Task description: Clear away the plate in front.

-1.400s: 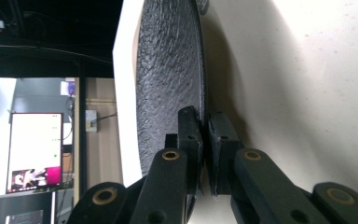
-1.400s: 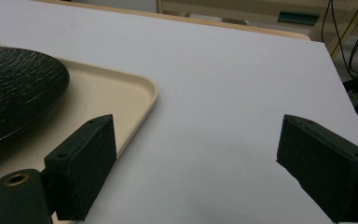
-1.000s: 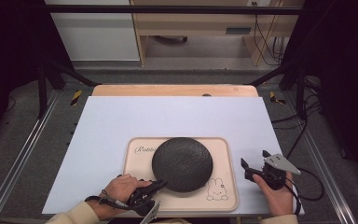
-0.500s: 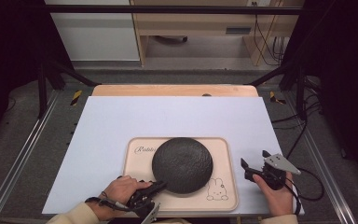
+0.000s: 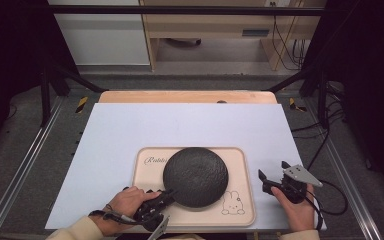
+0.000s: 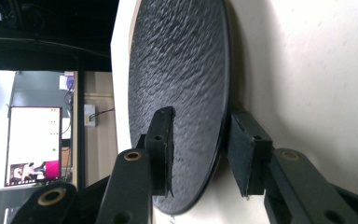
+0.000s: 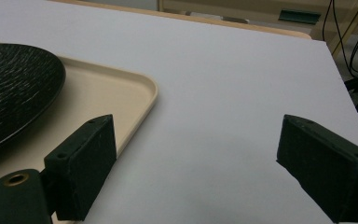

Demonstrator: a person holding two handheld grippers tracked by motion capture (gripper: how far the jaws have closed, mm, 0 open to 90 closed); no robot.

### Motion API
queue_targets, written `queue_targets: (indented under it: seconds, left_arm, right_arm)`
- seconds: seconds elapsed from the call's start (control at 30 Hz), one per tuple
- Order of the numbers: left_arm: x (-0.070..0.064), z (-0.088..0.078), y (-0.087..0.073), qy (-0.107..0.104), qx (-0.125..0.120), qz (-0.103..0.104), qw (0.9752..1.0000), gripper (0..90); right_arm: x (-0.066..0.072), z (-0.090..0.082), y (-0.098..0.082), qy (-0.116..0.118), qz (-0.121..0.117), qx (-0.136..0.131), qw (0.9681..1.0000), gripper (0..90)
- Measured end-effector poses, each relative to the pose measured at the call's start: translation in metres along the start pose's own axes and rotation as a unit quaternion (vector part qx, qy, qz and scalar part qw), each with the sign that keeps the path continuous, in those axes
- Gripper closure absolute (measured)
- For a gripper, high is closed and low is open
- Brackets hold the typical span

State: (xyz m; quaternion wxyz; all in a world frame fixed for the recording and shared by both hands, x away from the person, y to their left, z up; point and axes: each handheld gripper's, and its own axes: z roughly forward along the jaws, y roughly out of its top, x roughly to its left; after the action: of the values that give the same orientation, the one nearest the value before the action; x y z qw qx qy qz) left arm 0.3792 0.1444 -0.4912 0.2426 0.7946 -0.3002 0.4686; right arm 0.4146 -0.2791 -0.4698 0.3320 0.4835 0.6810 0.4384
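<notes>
1. Quick update: over the last second my left tool (image 5: pixel 166 196) has slid in at the near-left rim of the black plate (image 5: pixel 195 176), and now its jaws sit either side of that rim, one pad on top and one underneath. From the left tool's own camera, the pads (image 6: pixel 162 149) look about closed on the edge, though I can't swear the grip is tight yet.
2. The plate hasn't budged. It lies flat on the cream tray (image 5: pixel 240 200), near the front edge of the worktop (image 5: pixel 180 125), a bit right of centre.
3. So I'd say the grab is basically made and the lift comes next.
4. My right tool (image 5: pixel 272 176) has stayed parked, jaws wide apart and holding nothing, just past the tray's right edge near the front right corner.
5. Room to move: the whole back half and left side of the worktop are bare, so loads of space there. The tight spots are the front edge right by my left hand (image 5: pixel 127 202), and the tray's raised lip (image 7: pixel 142 100).
</notes>
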Motion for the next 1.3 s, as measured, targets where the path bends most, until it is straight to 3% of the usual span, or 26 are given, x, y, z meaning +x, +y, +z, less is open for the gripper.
queue_targets:
  seconds: [0.03, 0.1, 0.17, 0.27, 0.33, 0.57, 0.8, 1.0, 1.03, 1.3]
  left_arm:
    - [0.001, -0.001, -0.001, -0.001, 0.004, 0.007, 1.0, 62.1]
    - [-0.001, -0.004, -0.003, 0.001, 0.0, -0.001, 1.0, 62.1]
    - [0.0, -0.007, -0.005, 0.002, 0.002, 0.006, 1.0, 62.3]
    - [-0.001, -0.01, -0.009, 0.002, -0.001, -0.005, 1.0, 62.3]
    - [0.0, -0.014, -0.011, 0.003, -0.004, 0.0, 1.0, 62.3]
    - [0.005, -0.027, -0.019, 0.021, -0.005, -0.002, 0.9998, 62.7]
    - [0.012, -0.029, -0.031, 0.032, 0.013, 0.003, 0.9994, 62.9]
    - [0.026, -0.026, -0.044, 0.047, 0.029, -0.001, 0.9985, 62.9]
    - [0.03, -0.026, -0.046, 0.046, 0.036, 0.006, 0.9983, 62.9]
    - [0.045, -0.014, -0.071, 0.066, 0.075, -0.009, 0.9949, 63.2]
  right_arm:
    - [0.0, 0.0, 0.0, 0.0, 0.001, 0.0, 1.0, 11.8]
    - [0.0, 0.0, 0.0, 0.0, 0.0, 0.001, 1.0, 11.8]
    - [0.0, 0.0, 0.0, 0.0, 0.0, 0.001, 1.0, 11.8]
    - [0.0, 0.0, 0.0, 0.0, -0.001, 0.001, 1.0, 11.7]
    - [0.0, 0.0, 0.0, 0.0, 0.0, 0.001, 1.0, 11.8]
    - [0.0, 0.0, 0.0, 0.001, 0.0, 0.001, 1.0, 11.8]
    - [0.001, 0.0, 0.0, 0.0, 0.0, 0.002, 1.0, 11.8]
    - [0.001, 0.0, 0.0, 0.0, 0.0, 0.003, 1.0, 11.8]
    - [0.001, 0.0, 0.0, 0.0, 0.0, 0.003, 1.0, 11.8]
    - [0.001, 0.001, 0.0, -0.001, -0.001, 0.003, 1.0, 11.7]
